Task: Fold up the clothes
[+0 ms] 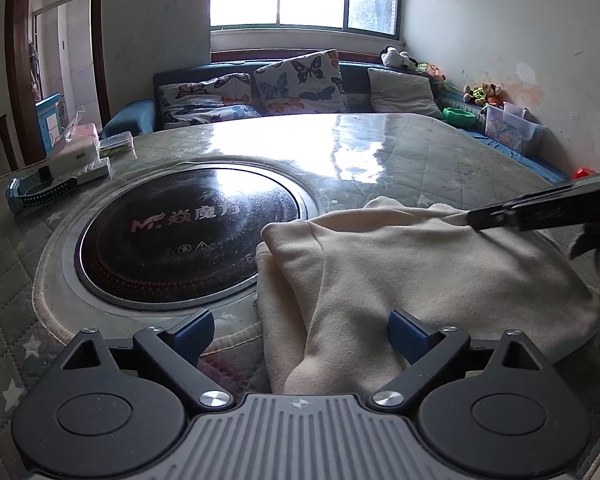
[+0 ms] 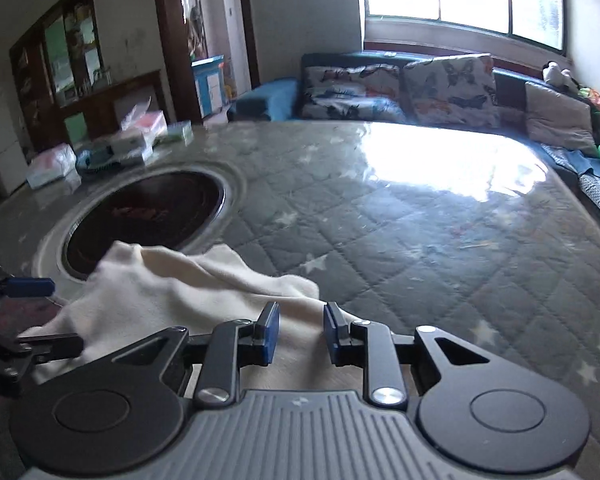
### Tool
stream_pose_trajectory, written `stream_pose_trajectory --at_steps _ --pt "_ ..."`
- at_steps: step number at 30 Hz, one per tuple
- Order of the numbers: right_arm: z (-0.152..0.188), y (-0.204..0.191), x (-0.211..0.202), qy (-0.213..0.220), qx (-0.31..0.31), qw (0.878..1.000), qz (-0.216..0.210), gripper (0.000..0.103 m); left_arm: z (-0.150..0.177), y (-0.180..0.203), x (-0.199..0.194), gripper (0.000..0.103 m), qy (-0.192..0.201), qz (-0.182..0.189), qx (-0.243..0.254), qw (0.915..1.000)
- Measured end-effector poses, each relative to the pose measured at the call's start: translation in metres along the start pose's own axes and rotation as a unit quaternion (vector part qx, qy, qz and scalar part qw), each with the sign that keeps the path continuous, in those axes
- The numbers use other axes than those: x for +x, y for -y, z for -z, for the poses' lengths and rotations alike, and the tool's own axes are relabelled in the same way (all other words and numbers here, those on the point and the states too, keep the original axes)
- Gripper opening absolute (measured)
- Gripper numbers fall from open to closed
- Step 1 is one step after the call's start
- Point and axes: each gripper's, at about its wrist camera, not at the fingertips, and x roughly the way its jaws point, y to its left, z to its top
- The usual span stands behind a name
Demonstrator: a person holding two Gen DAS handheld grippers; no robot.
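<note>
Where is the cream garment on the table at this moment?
In the left wrist view, the cream garment lies on the quilted table cover, right of the round black cooktop, its left edge overlapping the cooktop's rim.

Quilted table point(image 1: 400, 148) bearing cream garment point(image 1: 400, 272)

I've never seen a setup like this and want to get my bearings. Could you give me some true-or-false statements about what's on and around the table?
1. A round black induction cooktop is set into the table. True.
2. The left gripper is clamped shut. False: its jaws stand wide apart, either side of the cloth.
3. The garment is dark blue. False: it is cream.
4. Butterfly-print cushions rest on the sofa beyond the table. True.
</note>
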Motion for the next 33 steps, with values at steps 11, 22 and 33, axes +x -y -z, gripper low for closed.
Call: stream_pose_trajectory --at_steps 11,22,33 --pt "-0.023 -0.036 0.015 0.01 -0.026 0.999 -0.038 0.027 0.002 -0.004 0.001 0.097 -0.005 0.005 -0.013 0.9999" --pt "-0.035 -0.067 0.057 -0.01 -0.047 0.998 -0.043 0.029 0.003 -0.016 -0.009 0.097 -0.002 -0.008 -0.04 0.9992" --pt "-0.018 -0.118 0.034 -0.003 -0.129 0.987 -0.098 0.034 0.016 -0.029 -0.019 0.097 -0.004 -0.018 -0.08 0.9967"
